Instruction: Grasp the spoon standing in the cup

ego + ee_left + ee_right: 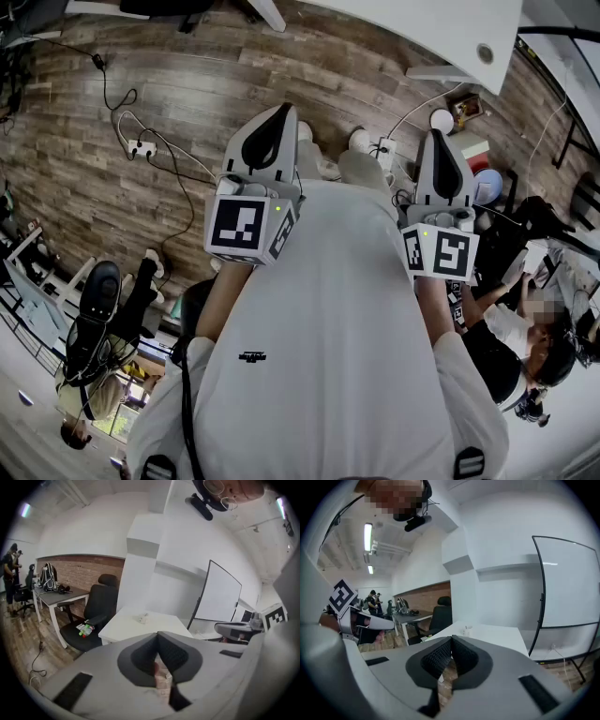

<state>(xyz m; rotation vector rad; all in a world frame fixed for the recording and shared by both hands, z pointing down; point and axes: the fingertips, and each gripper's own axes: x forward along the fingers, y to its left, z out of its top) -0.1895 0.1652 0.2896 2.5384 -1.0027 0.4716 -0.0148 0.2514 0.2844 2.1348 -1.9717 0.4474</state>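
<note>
Two grippers were held up in front of a person's white shirt (328, 328), both well away from the table. On the left, the left gripper (158, 635) had its jaws pressed together with nothing gripped. Beyond it stood a black office chair (101, 606), then a white table (122, 627) with a small cup (140, 617) on top, its spoon too small to make out. On the right, the right gripper (451, 640) was likewise closed and empty, with the same cup (467, 631) showing just above its tips.
</note>
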